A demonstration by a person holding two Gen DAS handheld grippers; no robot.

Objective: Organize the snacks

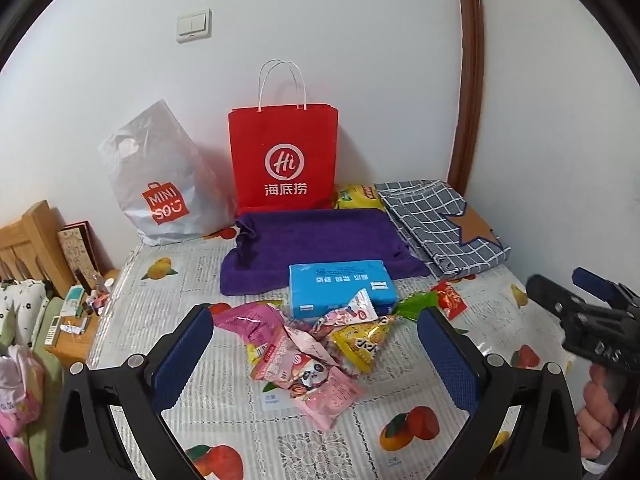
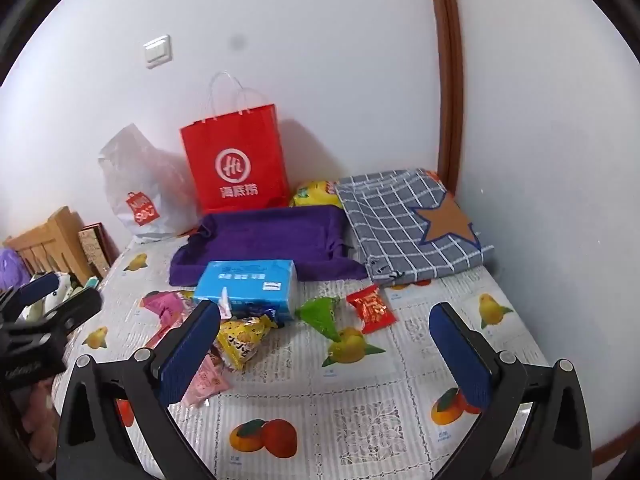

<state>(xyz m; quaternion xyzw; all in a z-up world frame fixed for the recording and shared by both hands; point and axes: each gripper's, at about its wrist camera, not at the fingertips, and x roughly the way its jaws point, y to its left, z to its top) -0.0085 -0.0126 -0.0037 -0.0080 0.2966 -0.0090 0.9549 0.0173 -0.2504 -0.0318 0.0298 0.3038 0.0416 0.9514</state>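
Note:
A heap of snack packets (image 1: pixel 312 352) lies on the fruit-print tablecloth (image 1: pixel 400 440): pink ones, a yellow one (image 2: pixel 240 340), a green one (image 2: pixel 320 314) and a red one (image 2: pixel 370 308). A blue tissue pack (image 1: pixel 340 288) rests behind them on a purple towel (image 1: pixel 316 240). My left gripper (image 1: pixel 316 356) hovers open above the pink packets, gripping nothing. My right gripper (image 2: pixel 326 352) is open over the cloth, right of the heap, with nothing between its fingers. In the left wrist view the right gripper (image 1: pixel 568 292) shows at the right edge, held by a hand (image 1: pixel 600 412).
A red paper bag (image 1: pixel 283 156) and a grey plastic bag (image 1: pixel 160 184) stand against the wall. A folded checked cloth (image 1: pixel 440 220) with a star and a yellow packet (image 1: pixel 356 196) lie at the back right. A wooden bedside stand (image 1: pixel 76 320) with small items is left.

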